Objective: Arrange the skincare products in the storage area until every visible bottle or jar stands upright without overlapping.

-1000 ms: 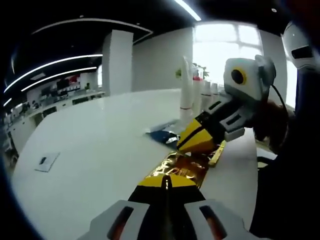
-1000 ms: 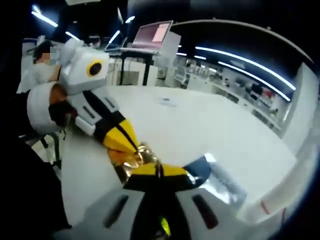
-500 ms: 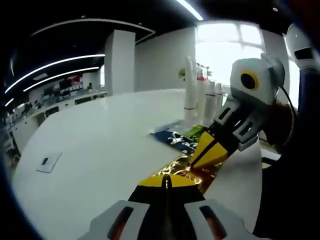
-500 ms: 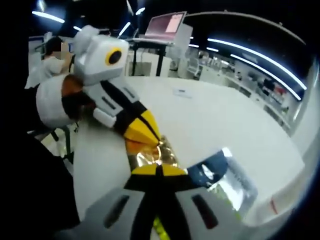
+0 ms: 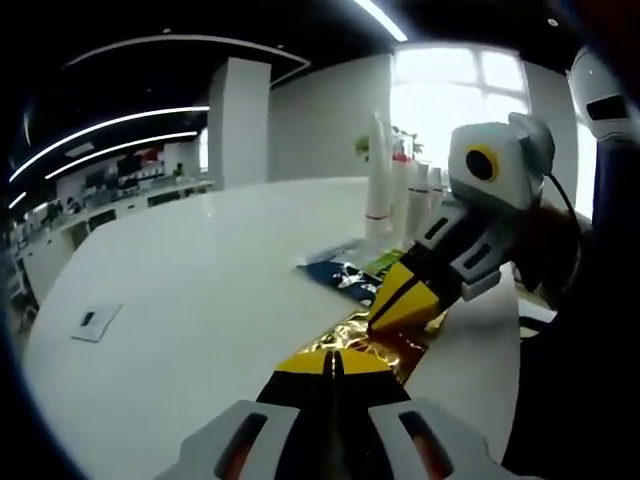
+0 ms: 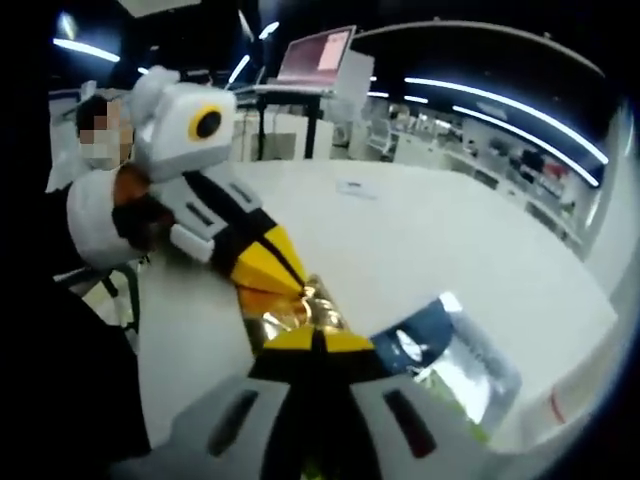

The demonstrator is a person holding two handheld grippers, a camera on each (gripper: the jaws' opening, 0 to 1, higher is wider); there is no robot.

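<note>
A crinkled gold foil sachet [image 5: 372, 345] lies flat on the glossy white round table [image 5: 200, 300], pinched from two ends. The left gripper [image 5: 333, 362] has its yellow-tipped jaws pressed together on the near edge of the foil. The right gripper [image 6: 315, 340], seen in its own view, is likewise clamped on the gold foil sachet [image 6: 305, 312], its jaws drawn tight with no gap showing. In the left gripper view the right gripper [image 5: 405, 305] comes in from the right and bites the sachet's far end; in the right gripper view the left gripper [image 6: 268, 278] comes in from the left.

Just beside the gold one lies a dark blue foil sachet [image 5: 345, 278] with a green packet [image 5: 385, 262] partly under it. Behind them stands a row of tall white tubes with red bands [image 5: 400, 195], upright near the table's far edge.

The risk, as I judge it, is tearing or crumpling: two closed claws pulling opposite ways on thin foil could rip it. A sideways tug could also drag the blue sachet, or sweep into the tubes and topple them.
</note>
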